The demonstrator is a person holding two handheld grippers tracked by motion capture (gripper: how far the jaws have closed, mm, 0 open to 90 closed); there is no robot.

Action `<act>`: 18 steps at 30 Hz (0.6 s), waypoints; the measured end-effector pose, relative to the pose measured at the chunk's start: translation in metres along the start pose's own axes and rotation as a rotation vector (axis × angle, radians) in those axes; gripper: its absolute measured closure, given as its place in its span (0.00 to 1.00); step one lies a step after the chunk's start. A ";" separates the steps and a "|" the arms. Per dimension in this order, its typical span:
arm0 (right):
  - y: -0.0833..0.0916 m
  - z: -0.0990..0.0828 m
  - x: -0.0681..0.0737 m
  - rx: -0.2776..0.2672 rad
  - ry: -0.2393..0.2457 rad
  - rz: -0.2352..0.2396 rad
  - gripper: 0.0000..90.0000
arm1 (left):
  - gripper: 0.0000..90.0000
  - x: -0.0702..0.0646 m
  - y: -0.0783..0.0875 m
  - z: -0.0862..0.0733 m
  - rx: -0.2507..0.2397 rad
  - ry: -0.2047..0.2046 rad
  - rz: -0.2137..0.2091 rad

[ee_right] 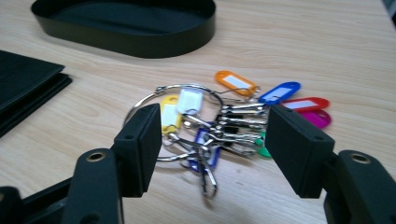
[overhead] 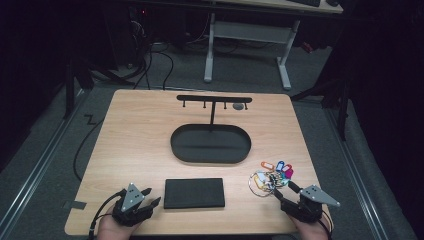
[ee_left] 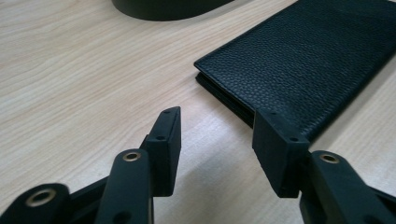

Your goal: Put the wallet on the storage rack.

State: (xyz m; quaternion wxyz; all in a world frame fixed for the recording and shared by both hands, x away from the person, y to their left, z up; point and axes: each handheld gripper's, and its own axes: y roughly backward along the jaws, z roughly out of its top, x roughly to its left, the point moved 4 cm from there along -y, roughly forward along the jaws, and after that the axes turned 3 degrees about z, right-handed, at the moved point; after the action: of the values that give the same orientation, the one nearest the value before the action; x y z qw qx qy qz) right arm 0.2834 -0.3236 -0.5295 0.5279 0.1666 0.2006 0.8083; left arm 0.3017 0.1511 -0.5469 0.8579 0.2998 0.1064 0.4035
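Observation:
A bunch of keys with coloured tags on a large metal ring lies at the table's front right. My right gripper stands open just short of it, the jaws spread to either side of the bunch. A flat black leather wallet lies at the front middle. My left gripper is open beside the wallet's left end, its right jaw next to the near corner. Behind sits a black oval tray with a hook stand rising from it.
A small grey disc lies by the stand's right end. Bare wood spreads along the table's left side and back. Beyond the table stand a white desk frame and cables on the floor.

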 end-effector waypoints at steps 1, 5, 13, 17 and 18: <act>-0.001 0.001 0.003 0.006 0.001 0.019 0.48 | 0.62 -0.001 0.000 0.000 0.003 -0.006 0.001; -0.010 0.005 0.020 0.051 0.015 0.091 0.64 | 0.70 -0.004 0.000 -0.003 0.031 -0.027 0.003; -0.027 0.009 0.069 0.116 0.150 0.202 0.94 | 0.86 -0.014 -0.006 -0.004 0.068 -0.081 -0.006; -0.037 0.009 0.090 0.160 0.200 0.234 1.00 | 0.91 -0.021 -0.012 -0.003 0.082 -0.107 -0.014; -0.041 0.008 0.095 0.178 0.215 0.240 1.00 | 0.91 -0.022 -0.012 -0.003 0.085 -0.113 -0.014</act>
State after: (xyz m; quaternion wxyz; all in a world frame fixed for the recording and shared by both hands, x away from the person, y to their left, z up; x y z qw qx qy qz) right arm 0.2829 -0.2203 -0.5375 0.3865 0.1480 0.3052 0.8576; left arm 0.2941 0.1299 -0.5574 0.8518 0.3574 0.0769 0.3753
